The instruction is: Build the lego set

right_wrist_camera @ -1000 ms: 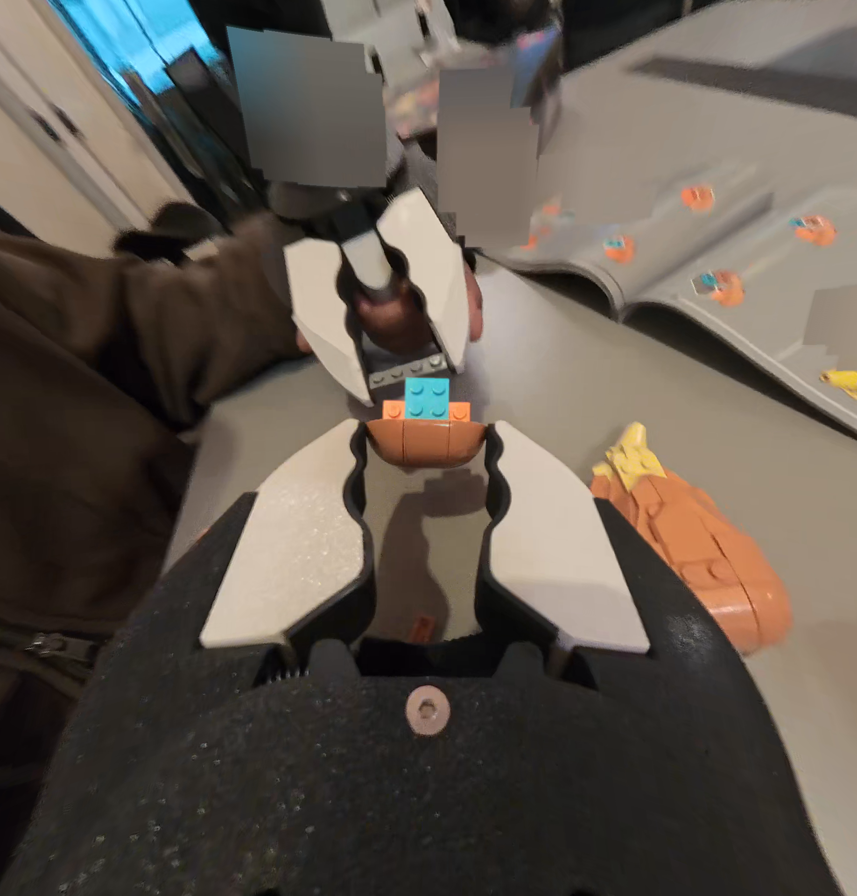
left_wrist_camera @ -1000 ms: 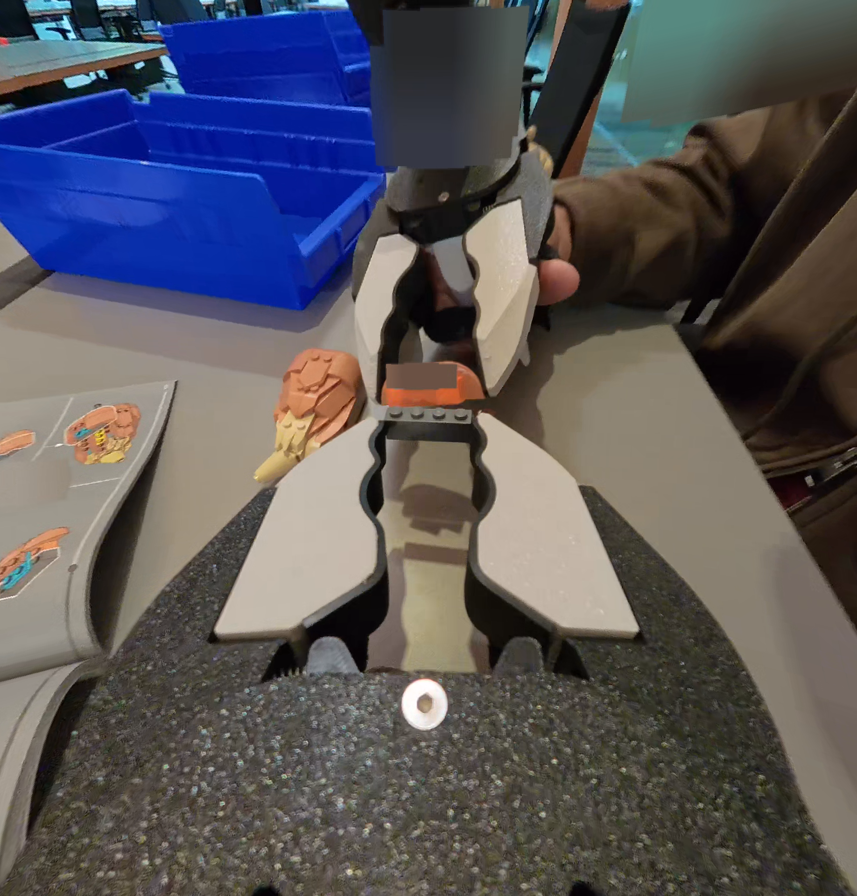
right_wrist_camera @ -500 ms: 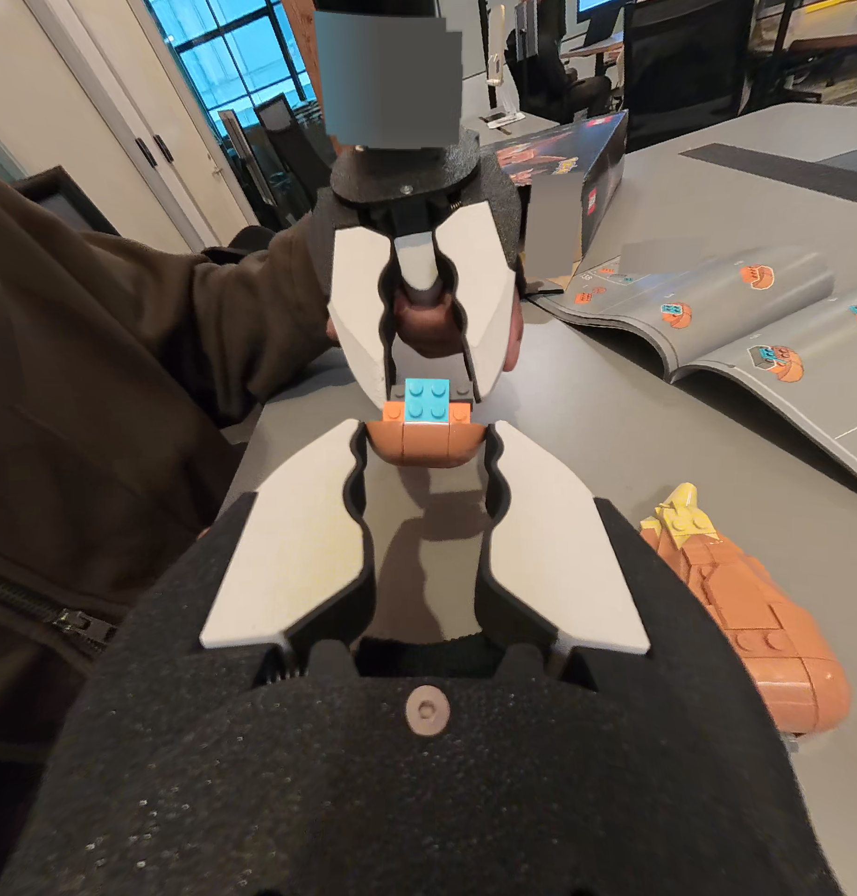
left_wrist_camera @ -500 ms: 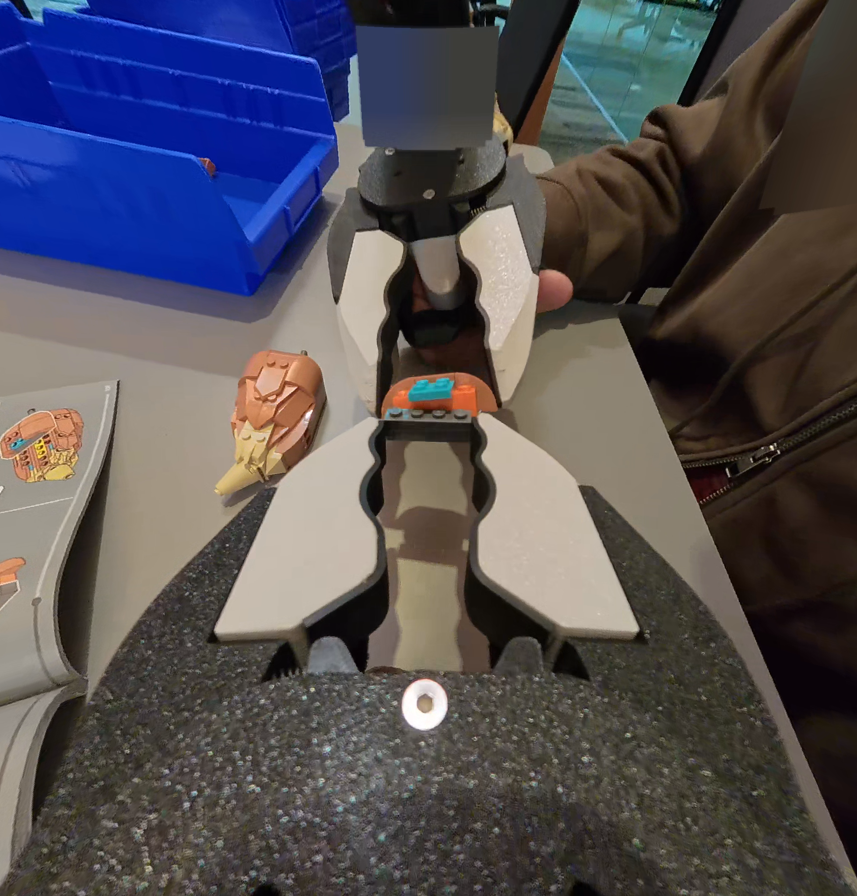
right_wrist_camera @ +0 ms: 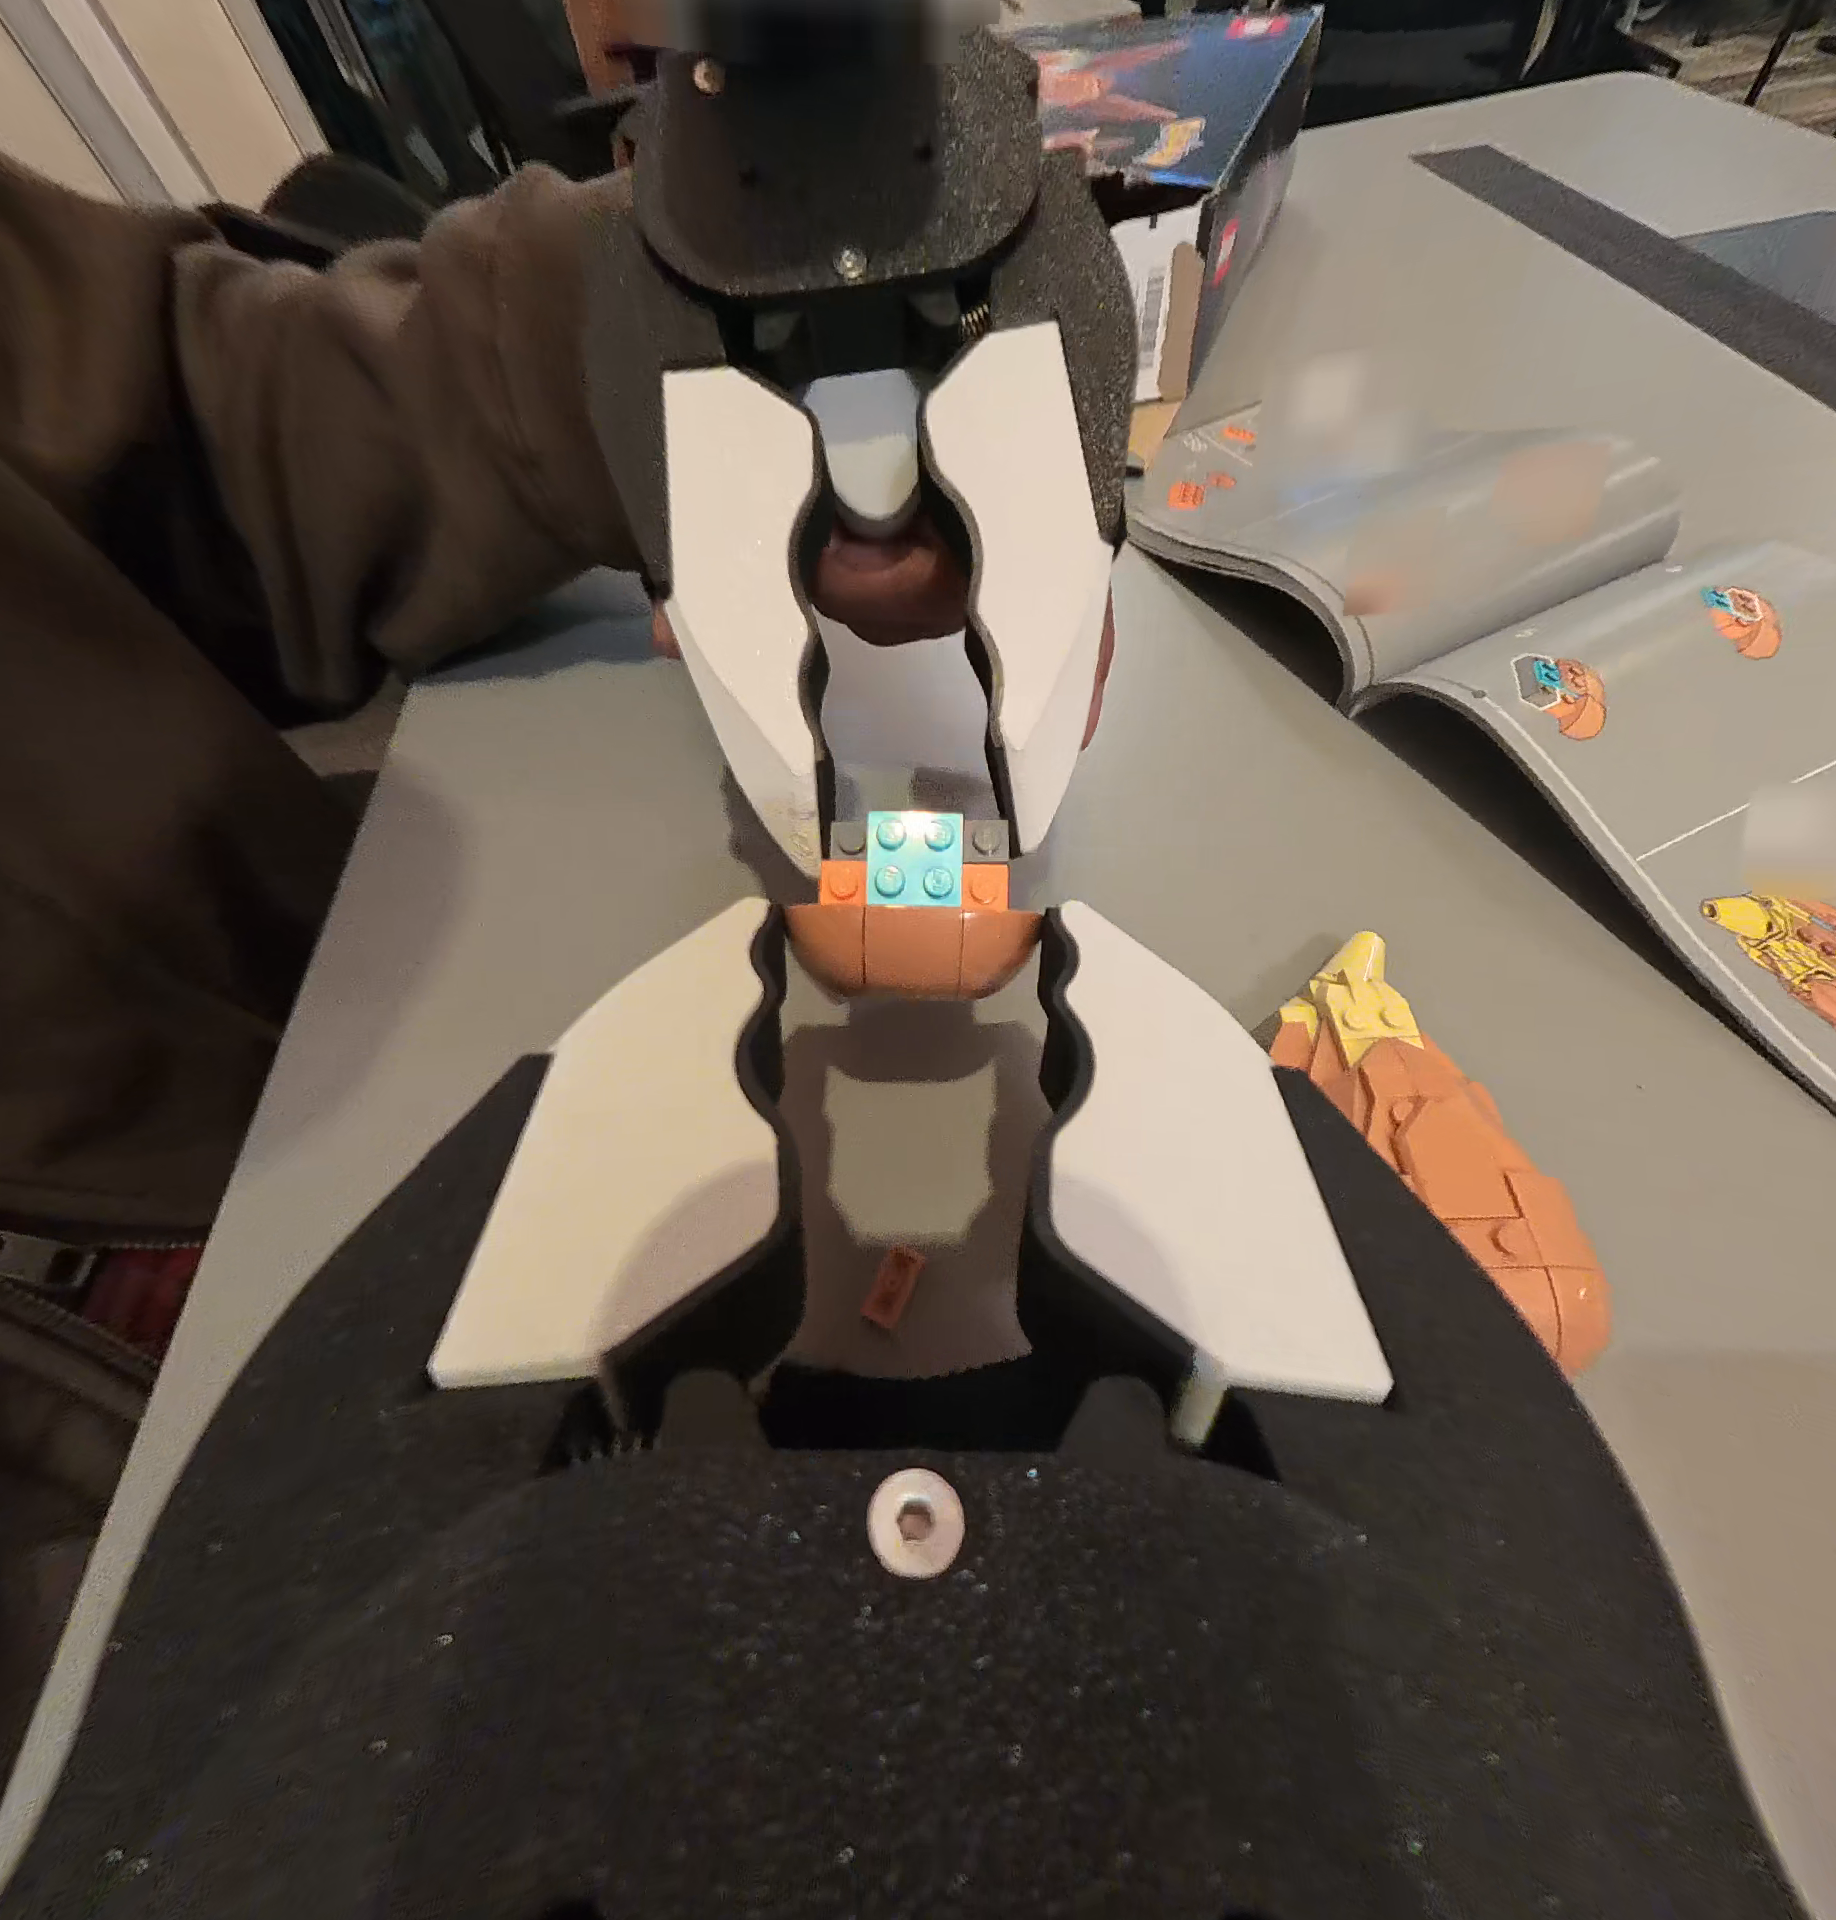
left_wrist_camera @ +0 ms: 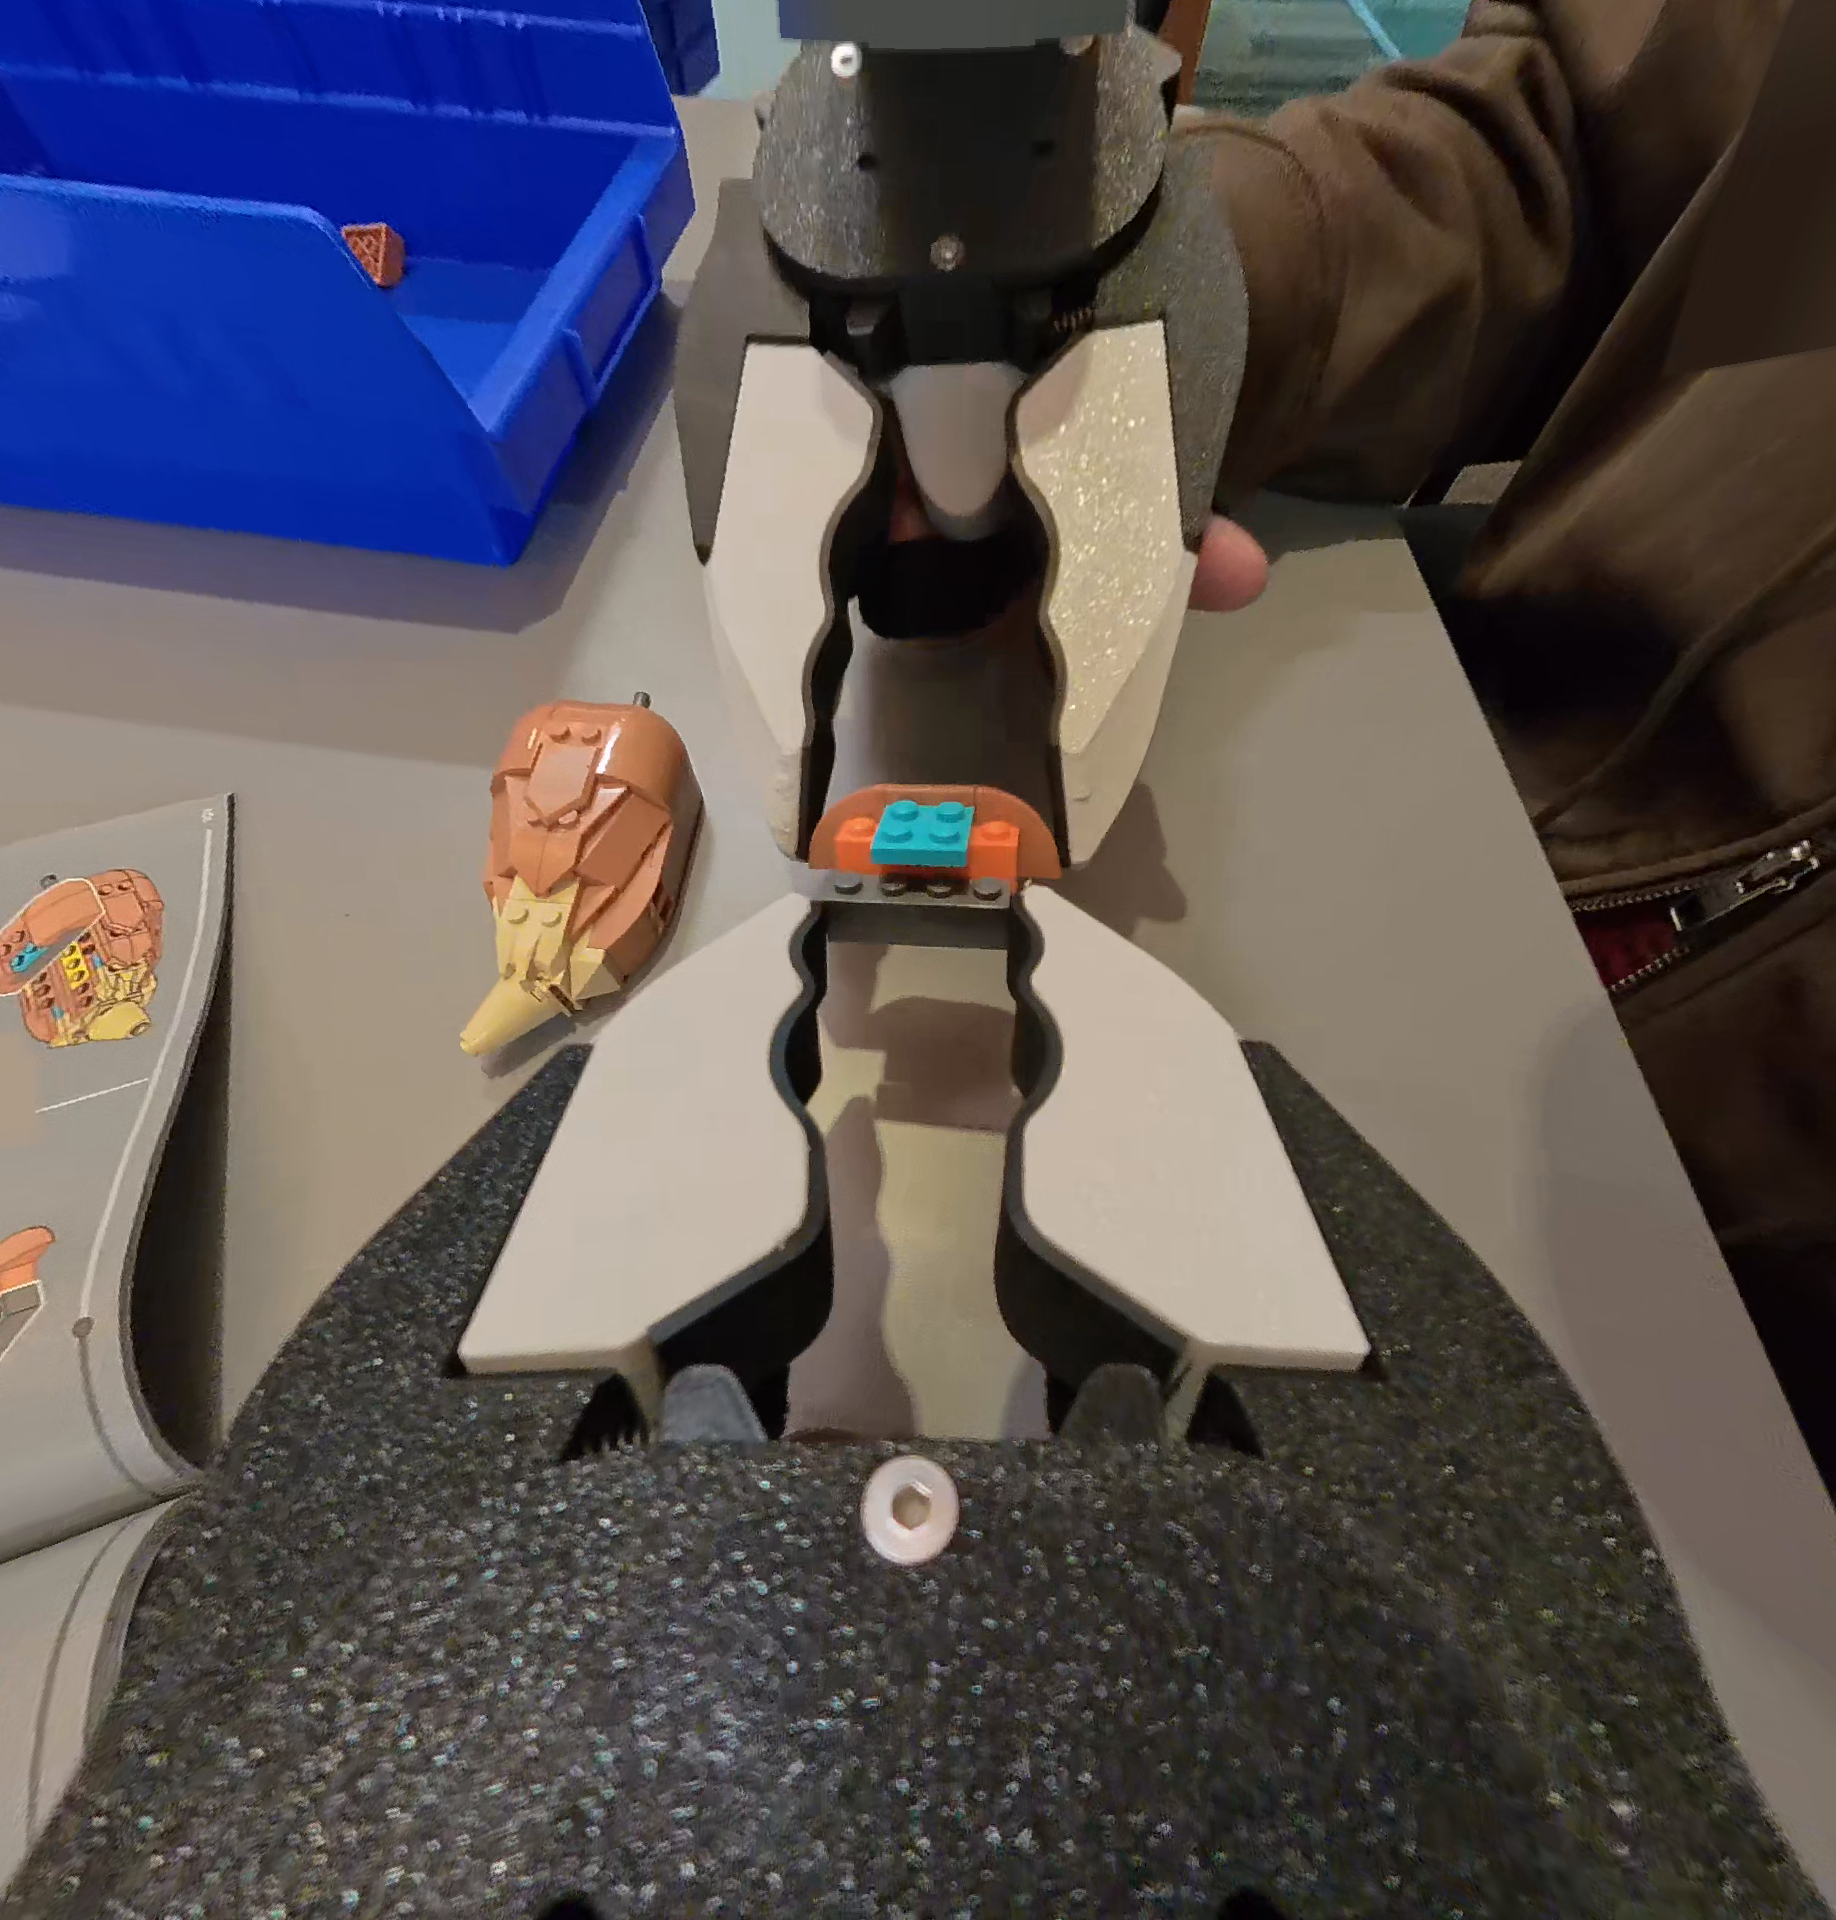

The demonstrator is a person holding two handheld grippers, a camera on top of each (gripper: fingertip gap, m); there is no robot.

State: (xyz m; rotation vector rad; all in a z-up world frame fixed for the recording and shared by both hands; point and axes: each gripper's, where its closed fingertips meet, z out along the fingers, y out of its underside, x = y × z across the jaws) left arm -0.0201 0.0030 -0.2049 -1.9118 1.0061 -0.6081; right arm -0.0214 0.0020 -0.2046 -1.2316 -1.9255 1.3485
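Facing tip to tip over a grey table (left_wrist_camera: 1309, 790), two hand-held grippers meeting at one small lego joint. Left to right in the left wrist view: blue plastic bin (left_wrist_camera: 301, 343) with one loose brown piece (left_wrist_camera: 374, 252) on its divider; open instruction booklet (left_wrist_camera: 83, 1091); finished brown-and-tan sub-build (left_wrist_camera: 581, 862), glossy and faceted, lying flat just beside the work; then left gripper (left_wrist_camera: 916, 914) clamped on a dark grey plate (left_wrist_camera: 919, 891), thin and studded, long axis crosswise between the fingertips. Directly ahead and touching it, the rounded brown assembly (left_wrist_camera: 935, 842), topped with orange studs and a teal square plate, pinched by the right gripper (right_wrist_camera: 903, 935), tips closed on its smooth curved shell. From the right wrist view, grey plate's studs showing on either side of the teal piece, apparently seated against the assembly's far edge; full engagement not clear. Judged next: a straight push along the shared line, both holders equally near. Small brown plate (right_wrist_camera: 893, 1286) lying loose on the table beneath; set box (right_wrist_camera: 1184, 114) standing beyond the booklet.
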